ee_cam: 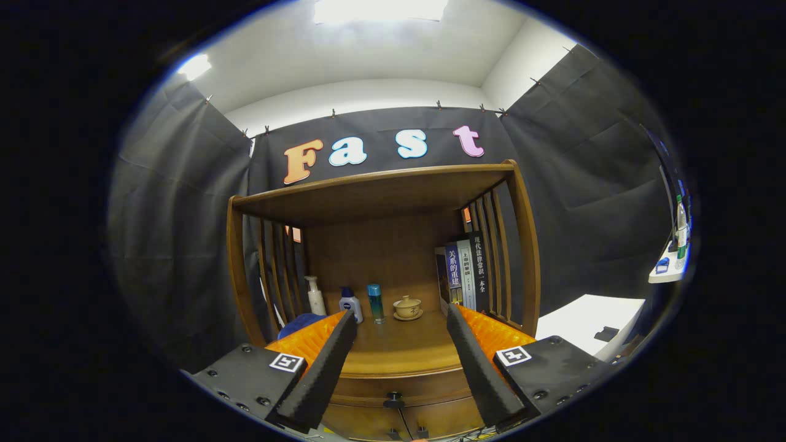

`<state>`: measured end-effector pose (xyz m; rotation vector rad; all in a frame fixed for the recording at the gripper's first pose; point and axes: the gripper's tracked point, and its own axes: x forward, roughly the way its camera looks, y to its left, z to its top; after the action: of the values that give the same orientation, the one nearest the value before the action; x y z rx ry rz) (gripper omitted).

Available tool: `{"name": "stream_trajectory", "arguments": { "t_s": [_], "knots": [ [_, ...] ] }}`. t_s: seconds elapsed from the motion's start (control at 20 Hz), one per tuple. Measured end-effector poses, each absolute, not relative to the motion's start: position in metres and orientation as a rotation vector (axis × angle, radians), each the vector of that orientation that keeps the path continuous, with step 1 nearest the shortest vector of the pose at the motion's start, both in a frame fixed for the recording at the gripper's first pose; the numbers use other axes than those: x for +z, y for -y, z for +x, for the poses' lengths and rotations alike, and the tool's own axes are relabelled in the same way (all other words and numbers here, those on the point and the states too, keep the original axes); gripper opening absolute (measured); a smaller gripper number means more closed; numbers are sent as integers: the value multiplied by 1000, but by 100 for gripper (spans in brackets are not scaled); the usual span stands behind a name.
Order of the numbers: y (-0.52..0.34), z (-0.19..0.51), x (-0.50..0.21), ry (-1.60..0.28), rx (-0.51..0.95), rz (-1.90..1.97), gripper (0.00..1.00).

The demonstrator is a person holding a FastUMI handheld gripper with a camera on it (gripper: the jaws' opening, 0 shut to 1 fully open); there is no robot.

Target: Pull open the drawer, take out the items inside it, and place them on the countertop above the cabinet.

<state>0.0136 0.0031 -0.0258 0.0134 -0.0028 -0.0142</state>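
Observation:
A wooden cabinet with a slatted shelf frame stands ahead. Its countertop (399, 353) spreads between and beyond my fingers. Below the counter's front edge is the drawer front (368, 393), closed, with a small dark knob (393, 402) at its middle. My gripper (400, 319) is open, fingers wide apart, with nothing between them, raised above the counter and a little back from the drawer. The drawer's contents are hidden.
At the back of the counter stand a white pump bottle (315, 296), a small white bottle with a blue cap (350, 304), a teal bottle (374, 302) and a lidded tea bowl (408, 307). Books (463, 273) lean at the right. A blue object (298, 324) lies behind my left finger. A white table (586, 319) is to the right.

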Motion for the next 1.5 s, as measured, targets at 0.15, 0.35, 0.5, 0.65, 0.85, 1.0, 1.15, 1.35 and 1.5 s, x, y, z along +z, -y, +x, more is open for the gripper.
{"name": "stream_trajectory", "arguments": {
  "t_s": [0.15,0.35,0.5,0.65,0.85,1.0,1.15,1.35,1.5],
  "knots": [
    [-10,20,-38,-4,-11,3,98],
    [-19,30,-57,12,-8,-20,98],
    [-26,37,-75,24,-2,-41,98],
    [-40,42,-98,23,19,-57,98],
    [-53,47,-128,43,30,-129,98],
    [-57,56,-163,8,19,-174,98],
    [-58,69,-203,-45,21,-155,98],
    [-49,86,-246,-106,-3,-196,97],
    [-41,94,-274,-148,-13,-172,97]
  ]
}}
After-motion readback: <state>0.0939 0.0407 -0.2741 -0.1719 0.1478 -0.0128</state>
